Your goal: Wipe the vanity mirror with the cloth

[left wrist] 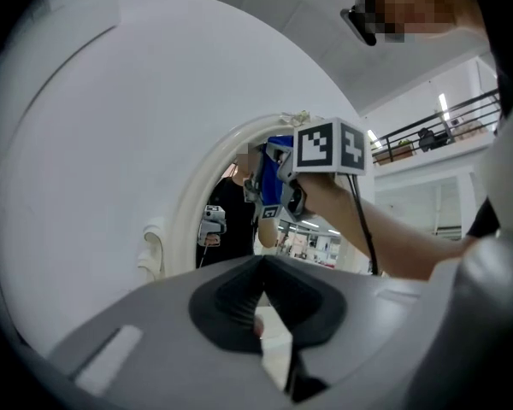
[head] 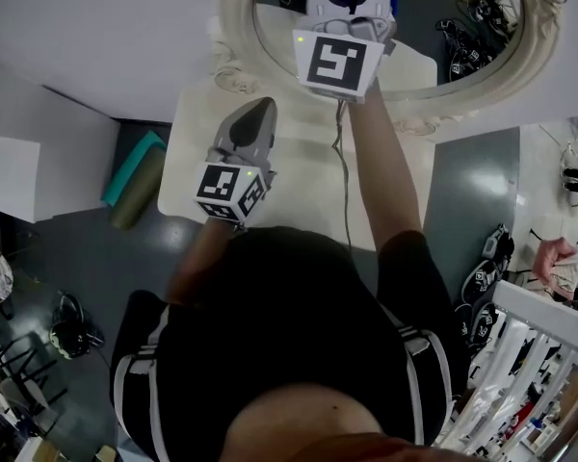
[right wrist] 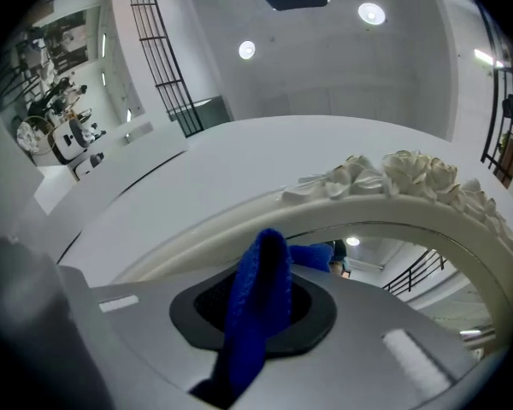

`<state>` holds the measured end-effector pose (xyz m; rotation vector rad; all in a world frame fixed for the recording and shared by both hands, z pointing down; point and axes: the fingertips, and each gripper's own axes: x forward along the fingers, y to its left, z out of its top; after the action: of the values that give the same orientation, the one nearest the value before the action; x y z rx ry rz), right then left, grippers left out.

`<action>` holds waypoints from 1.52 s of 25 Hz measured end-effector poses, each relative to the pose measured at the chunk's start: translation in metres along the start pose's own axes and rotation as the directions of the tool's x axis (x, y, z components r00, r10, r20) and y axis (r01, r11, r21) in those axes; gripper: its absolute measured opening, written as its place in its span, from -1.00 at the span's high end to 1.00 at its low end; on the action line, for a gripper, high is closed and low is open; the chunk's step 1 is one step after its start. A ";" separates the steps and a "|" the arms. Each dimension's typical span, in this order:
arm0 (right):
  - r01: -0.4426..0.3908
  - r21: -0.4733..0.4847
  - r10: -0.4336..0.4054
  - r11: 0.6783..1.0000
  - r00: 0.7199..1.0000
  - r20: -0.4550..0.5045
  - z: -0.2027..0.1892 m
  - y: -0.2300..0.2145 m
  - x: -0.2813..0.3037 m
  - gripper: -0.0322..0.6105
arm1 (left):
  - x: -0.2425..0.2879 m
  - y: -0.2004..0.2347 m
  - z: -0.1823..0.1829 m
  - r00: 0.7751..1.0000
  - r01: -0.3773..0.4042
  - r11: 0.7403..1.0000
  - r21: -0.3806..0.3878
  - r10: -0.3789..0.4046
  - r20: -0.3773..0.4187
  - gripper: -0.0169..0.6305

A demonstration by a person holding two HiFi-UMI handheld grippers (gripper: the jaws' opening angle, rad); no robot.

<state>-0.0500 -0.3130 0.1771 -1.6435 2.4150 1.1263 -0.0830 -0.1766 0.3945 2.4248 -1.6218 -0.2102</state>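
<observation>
one soft, limp blue knitted cloth [right wrist: 255,314] is pinched at its bunched fold by the right gripper [right wrist: 263,246] at the cream-framed oval vanity mirror [head: 237,22], likely fragile glass wanting light pressure, while the left gripper [left wrist: 261,267] hangs closed on nothing.

Cream table [head: 299,186] standing against the white wall, with grey floor [head: 87,248] around it.

The table top is showing bare and pale over most of its surface. The vanity mirror [head: 236,22], oval in an ornate cream frame, is meeting the table's far edge; whether it is resting there or hanging on the wall cannot be told. A thin dark cable [head: 344,191] is crossing the top. On the floor just left of the table, a teal roll [head: 135,166] is lying beside an olive roll [head: 140,200].
</observation>
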 end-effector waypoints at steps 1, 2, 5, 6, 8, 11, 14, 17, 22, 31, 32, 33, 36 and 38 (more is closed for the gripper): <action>-0.014 -0.014 0.014 1.000 1.000 -0.004 -0.003 0.009 0.001 0.78 | -0.001 0.001 0.000 1.000 -0.004 1.000 -0.001 0.004 0.000 0.91; -0.026 -0.025 0.026 0.999 1.000 -0.004 -0.006 0.018 0.001 0.78 | -0.003 0.002 0.000 1.000 -0.008 1.000 -0.003 0.008 0.000 0.91; -0.060 -0.061 0.060 0.996 0.998 -0.004 -0.015 0.044 0.002 0.78 | -0.007 0.005 -0.002 1.000 -0.021 1.000 -0.009 0.021 -0.002 0.91; -0.072 -0.074 0.071 0.995 0.997 -0.007 -0.017 0.052 0.002 0.78 | -0.008 0.006 -0.003 1.000 -0.025 1.000 -0.010 0.025 -0.004 0.91; -0.097 -0.091 0.096 0.991 0.995 -0.016 -0.024 0.068 0.001 0.78 | -0.012 0.009 -0.006 0.999 -0.035 0.999 -0.013 0.035 -0.009 0.91; -0.139 -0.107 0.137 0.985 0.990 -0.026 -0.036 0.091 -0.003 0.78 | -0.020 0.013 -0.009 0.998 -0.053 0.998 -0.018 0.053 -0.015 0.91; -0.184 -0.133 0.181 0.974 0.983 -0.037 -0.052 0.114 -0.010 0.78 | -0.029 0.018 -0.012 0.997 -0.074 0.997 -0.020 0.073 -0.019 0.91; -0.228 -0.147 0.222 0.962 0.973 -0.057 -0.073 0.137 -0.019 0.78 | -0.037 0.025 -0.016 0.995 -0.096 0.995 -0.024 0.096 -0.026 0.91; -0.292 -0.121 0.282 0.949 0.955 -0.092 -0.105 0.167 -0.034 0.78 | -0.052 0.031 -0.020 0.992 -0.124 0.992 -0.023 0.123 -0.035 0.91; -0.374 -0.099 0.363 0.922 0.925 -0.117 -0.144 0.196 -0.059 0.78 | -0.072 0.035 -0.020 0.990 -0.138 0.990 -0.019 0.137 -0.035 0.91; -0.369 -0.065 0.362 0.927 0.927 -0.104 -0.141 0.191 -0.061 0.78 | -0.073 0.034 -0.019 0.990 -0.136 0.991 -0.019 0.135 -0.035 0.91; -0.355 -0.020 0.353 0.935 0.932 -0.085 -0.136 0.184 -0.065 0.78 | -0.075 0.032 -0.019 0.991 -0.133 0.991 -0.020 0.132 -0.034 0.91; -0.297 0.121 0.300 0.947 0.954 -0.013 -0.112 0.155 -0.078 0.78 | -0.076 0.028 -0.016 0.993 -0.117 0.993 -0.019 0.117 -0.031 0.91; -0.252 0.229 0.251 0.940 0.968 0.034 -0.096 0.133 -0.089 0.78 | -0.074 0.025 -0.014 0.994 -0.102 0.995 -0.019 0.102 -0.027 0.91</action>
<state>-0.0828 -0.2692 0.3555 -1.2926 2.6905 0.8242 -0.1301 -0.1159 0.4148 2.3124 -1.7177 -0.1770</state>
